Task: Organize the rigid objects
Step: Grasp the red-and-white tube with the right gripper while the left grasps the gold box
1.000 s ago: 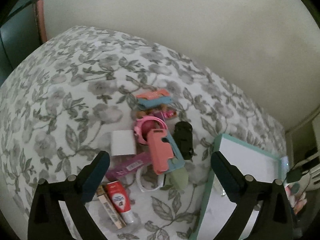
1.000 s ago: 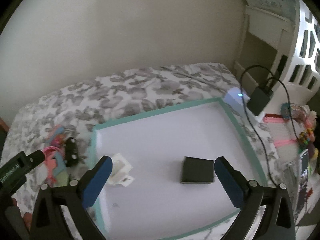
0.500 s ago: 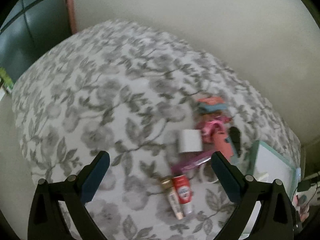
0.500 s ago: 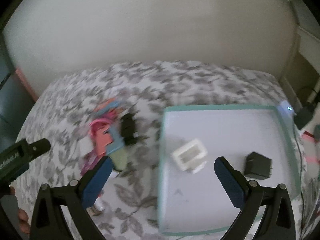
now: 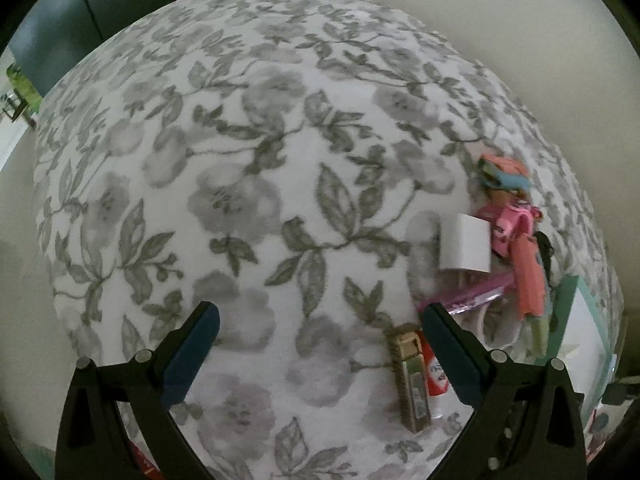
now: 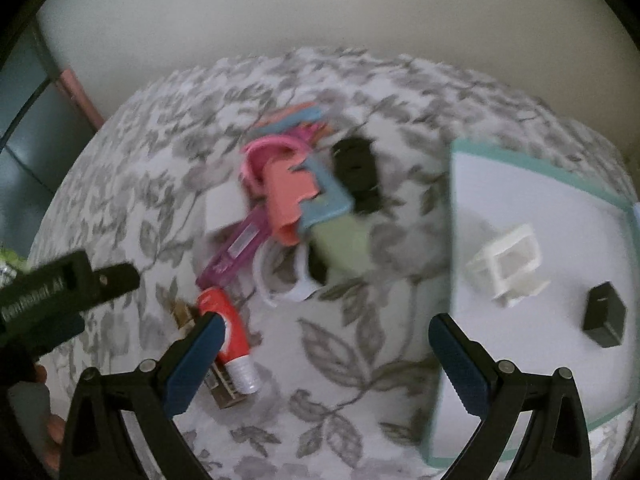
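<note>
A pile of small objects lies on the floral bedspread (image 5: 240, 200): a white box (image 5: 464, 244), a pink and coral holder (image 6: 286, 196), a black item (image 6: 356, 168), a purple packet (image 6: 236, 254), a red tube (image 6: 230, 336) and a gold tube (image 5: 412, 380). A teal-rimmed white tray (image 6: 532, 156) at the right holds a white frame piece (image 6: 506, 266) and a black cube (image 6: 604, 314). My left gripper (image 5: 316, 350) is open above bare bedspread, left of the pile. My right gripper (image 6: 324, 360) is open, between the pile and the tray, nothing in it.
A beige wall (image 6: 320, 20) runs behind the bed. A dark panel (image 5: 52, 20) stands at the far left. The body of the left gripper (image 6: 60, 292) juts into the right wrist view at the left, with a hand below it.
Both grippers have swung left. The pile has slid to the right edge of the left wrist view. In the right wrist view the tray has moved right and the pile now fills the middle.
</note>
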Motion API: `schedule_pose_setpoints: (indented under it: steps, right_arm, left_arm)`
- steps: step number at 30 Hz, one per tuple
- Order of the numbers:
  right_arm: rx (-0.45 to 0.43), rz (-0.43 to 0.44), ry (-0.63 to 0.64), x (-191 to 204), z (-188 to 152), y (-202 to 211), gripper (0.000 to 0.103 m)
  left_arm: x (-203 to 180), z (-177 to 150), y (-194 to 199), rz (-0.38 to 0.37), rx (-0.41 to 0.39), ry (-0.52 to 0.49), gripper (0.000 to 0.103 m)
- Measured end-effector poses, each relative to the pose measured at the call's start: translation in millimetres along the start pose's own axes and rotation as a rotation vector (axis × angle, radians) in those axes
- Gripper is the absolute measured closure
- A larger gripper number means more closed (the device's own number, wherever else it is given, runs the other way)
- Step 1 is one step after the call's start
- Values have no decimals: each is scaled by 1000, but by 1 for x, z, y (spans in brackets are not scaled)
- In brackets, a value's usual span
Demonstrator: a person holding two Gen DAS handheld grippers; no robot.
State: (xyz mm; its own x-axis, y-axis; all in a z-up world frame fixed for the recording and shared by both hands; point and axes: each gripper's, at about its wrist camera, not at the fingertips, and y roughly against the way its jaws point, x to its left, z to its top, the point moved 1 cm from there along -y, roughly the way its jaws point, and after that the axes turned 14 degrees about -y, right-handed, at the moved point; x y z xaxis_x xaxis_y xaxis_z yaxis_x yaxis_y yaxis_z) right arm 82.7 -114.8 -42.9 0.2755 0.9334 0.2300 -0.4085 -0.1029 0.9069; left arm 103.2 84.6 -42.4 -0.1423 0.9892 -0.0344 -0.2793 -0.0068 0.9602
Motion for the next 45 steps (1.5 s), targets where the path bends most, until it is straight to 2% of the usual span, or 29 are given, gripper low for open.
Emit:
schedule_pose_setpoints:
  steps: [6, 9, 11, 17, 20, 25, 28, 41, 44, 45]
  right_arm:
    - [21, -8, 59, 17, -5, -18, 1]
    - [26, -10, 69, 22, -7, -25, 7]
    - [42, 3, 70, 24, -7, -30, 8]
    - [66, 56, 96, 38, -12, -37, 21]
    - [64, 42, 138, 46, -17, -39, 32]
    - [59, 51, 122, 43, -16, -34, 63]
    - [74, 70, 103, 39, -16, -35, 71]
    - [98, 30, 18, 5, -19, -27, 75]
    - [106, 32, -31, -7, -19, -25, 75]
    - [108, 36, -42, -10, -19, -24, 75]
  left_arm:
    - [8, -1, -6, -7, 15, 39, 2]
    - [10, -3, -6, -10, 15, 50, 2]
    - [12, -2, -7, -15, 17, 54, 2]
    - [11, -2, -8, -21, 20, 48, 2]
    - [8, -2, -9, -24, 23, 45, 2]
    - [1, -3, -14, -33, 36, 26, 2]
    - [-5, -2, -18, -46, 49, 10, 2]
    - [-48, -10, -35, -59, 101, -145, 3]
    - [-54, -14, -37, -56, 108, -162, 9]
    - [-56, -16, -38, -63, 113, -162, 16]
